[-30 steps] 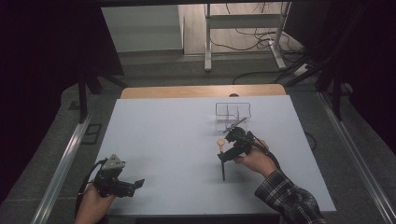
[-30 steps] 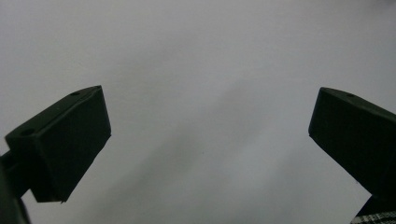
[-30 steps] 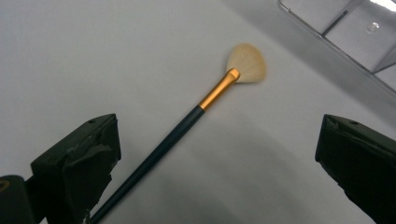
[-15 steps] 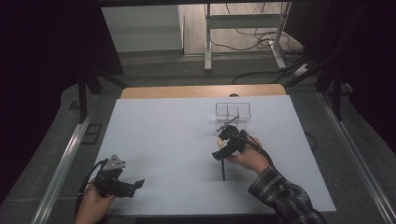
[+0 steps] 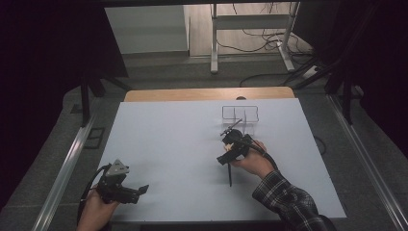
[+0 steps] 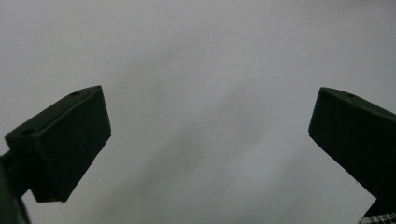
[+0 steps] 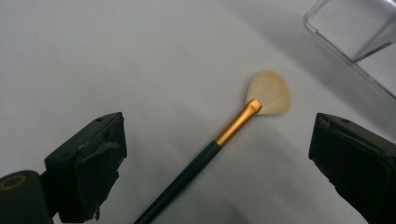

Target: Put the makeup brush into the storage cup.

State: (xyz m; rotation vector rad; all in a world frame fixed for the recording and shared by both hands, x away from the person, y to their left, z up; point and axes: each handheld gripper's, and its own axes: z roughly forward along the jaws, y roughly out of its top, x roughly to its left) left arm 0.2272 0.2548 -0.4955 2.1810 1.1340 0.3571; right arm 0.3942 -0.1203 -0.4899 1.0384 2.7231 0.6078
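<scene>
White tabletop [image 5: 168, 159] carries a black-handled, gold-ferruled fan brush [image 7: 219, 140] between the right tool's [image 7: 217, 154] parted jaws, which have just been closing; left tool [image 6: 208, 140] gapes empty.

White counter [image 5: 173, 159], clear divided organiser [image 5: 240, 114] at 1 o'clock; right gripper [image 5: 226, 159] just below it, over a dark brush handle [image 5: 229, 176]; left gripper [image 5: 139, 190] at 7 o'clock, resting

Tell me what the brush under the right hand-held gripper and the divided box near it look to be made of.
Brush: pale, soft bristles fanned out; a gold ferrule with a metallic sheen, probably metal; a dark glossy handle, perhaps lacquered wood or plastic. Divided box: clear plastic or acrylic by its look, since the table shows through its walls.
</scene>
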